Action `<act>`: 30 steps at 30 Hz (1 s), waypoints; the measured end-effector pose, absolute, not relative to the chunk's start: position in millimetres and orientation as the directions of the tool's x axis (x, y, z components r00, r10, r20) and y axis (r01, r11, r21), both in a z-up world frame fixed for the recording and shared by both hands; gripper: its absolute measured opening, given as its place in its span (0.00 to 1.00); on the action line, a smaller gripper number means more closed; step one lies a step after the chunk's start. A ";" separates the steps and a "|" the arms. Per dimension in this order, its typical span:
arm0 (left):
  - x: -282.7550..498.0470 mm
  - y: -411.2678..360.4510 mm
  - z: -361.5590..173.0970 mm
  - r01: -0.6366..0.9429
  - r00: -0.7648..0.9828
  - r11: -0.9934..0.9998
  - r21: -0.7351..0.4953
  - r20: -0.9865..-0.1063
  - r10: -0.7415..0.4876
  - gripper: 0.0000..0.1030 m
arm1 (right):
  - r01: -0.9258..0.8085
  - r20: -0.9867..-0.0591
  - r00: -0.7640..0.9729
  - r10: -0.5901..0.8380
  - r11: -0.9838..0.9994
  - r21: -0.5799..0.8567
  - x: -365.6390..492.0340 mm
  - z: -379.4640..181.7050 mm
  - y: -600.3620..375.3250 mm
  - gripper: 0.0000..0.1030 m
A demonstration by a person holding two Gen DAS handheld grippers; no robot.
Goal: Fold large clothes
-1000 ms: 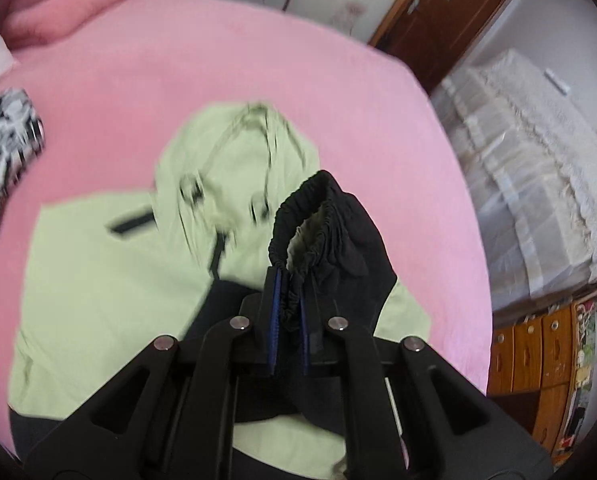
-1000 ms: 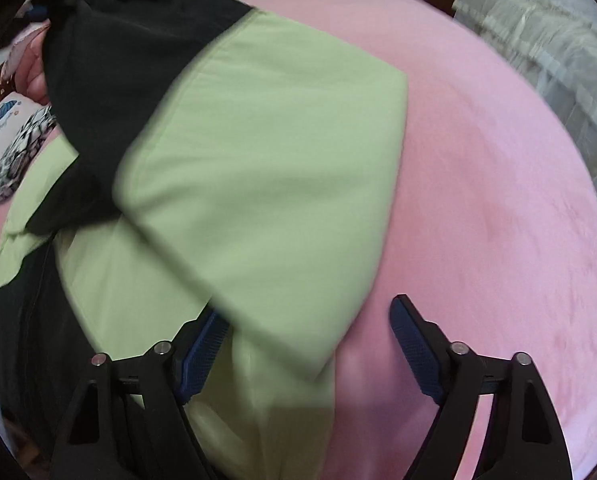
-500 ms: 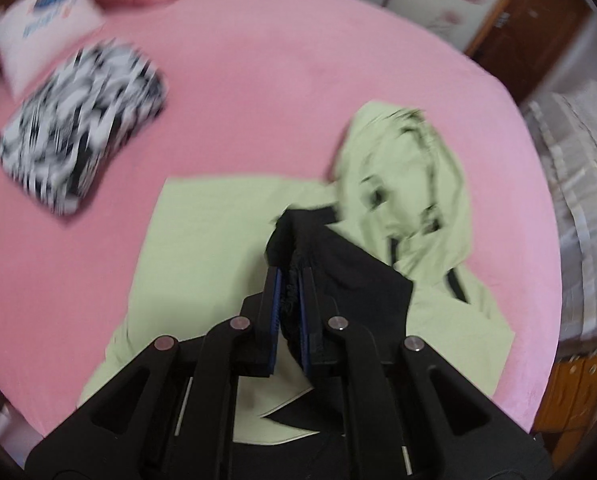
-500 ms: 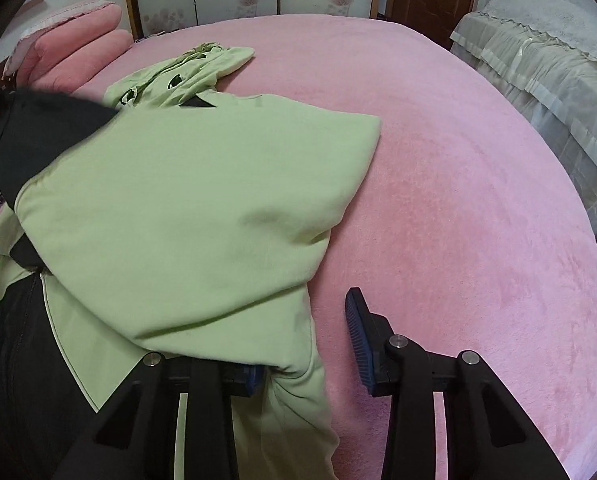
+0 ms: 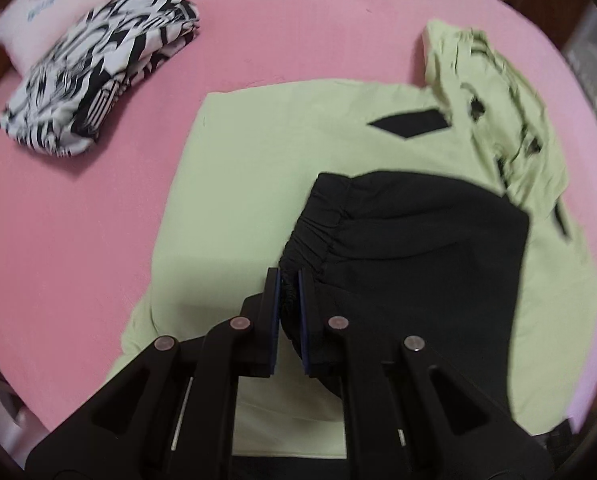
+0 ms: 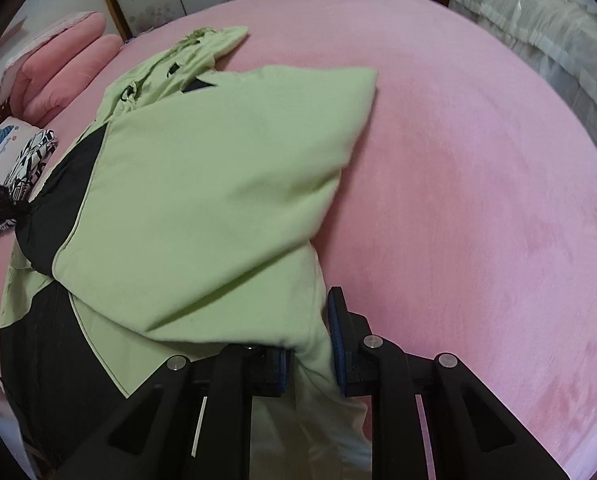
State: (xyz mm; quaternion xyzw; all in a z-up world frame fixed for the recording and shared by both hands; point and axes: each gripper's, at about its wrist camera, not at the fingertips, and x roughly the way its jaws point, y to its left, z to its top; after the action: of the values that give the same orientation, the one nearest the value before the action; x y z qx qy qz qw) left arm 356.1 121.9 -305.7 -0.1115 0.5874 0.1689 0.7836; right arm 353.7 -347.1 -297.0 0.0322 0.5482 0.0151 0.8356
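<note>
Left wrist view shows my left gripper [image 5: 288, 280] with its jaws pressed tight on the bunchy black cuff [image 5: 310, 240] of the sleeve. That sleeve lies across the middle of the green hoodie [image 5: 266, 168], which is spread flat on the pink bed [image 5: 98, 200]. The hood [image 5: 494, 92] points to the far right. A folded black and white cloth [image 5: 98, 80] sits far off to the left, beside a small white pillow [image 5: 46, 20]. In the right wrist view, my right gripper [image 6: 310, 360] has just been closing its jaws, and now they pinch a fold of green cloth at the near edge of the hoodie. The green sleeve part [image 6: 218, 200] lies folded over the body from that side. I think I am in the step of folding the sleeve in over the chest. The sleeve looks almost laid down but I have not let go of the cuff. Next, I think my left jaws need to set the cuff flat on the green body and open. My right jaws should hold the edge firm so the hoodie does not slide. After that, the other side and the hood may need folding too.
</note>
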 end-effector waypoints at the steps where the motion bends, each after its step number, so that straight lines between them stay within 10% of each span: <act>1: 356.6 120.0 -310.6 -0.389 0.241 0.920 0.039 -0.960 0.143 0.06 | 0.020 -0.915 0.398 0.069 0.996 0.083 350.4 -296.8 -349.6 0.15; 19: 349.4 117.1 -258.5 -0.299 0.282 0.952 0.062 -0.948 0.150 0.08 | 0.146 -0.926 0.364 0.104 0.975 0.167 330.5 -220.5 -347.6 0.11; 30: 330.1 23.9 -238.5 -0.125 0.256 0.964 -0.236 -0.946 -0.198 0.03 | 0.041 -0.858 0.392 0.332 0.926 0.376 358.8 -205.5 -260.1 0.04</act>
State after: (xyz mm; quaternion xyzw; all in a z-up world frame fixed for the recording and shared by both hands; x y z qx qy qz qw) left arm 330.1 23.9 -238.5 -0.1328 0.6093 -0.0234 0.7814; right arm 358.8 -260.1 -205.5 0.1711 0.5443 0.0891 0.8164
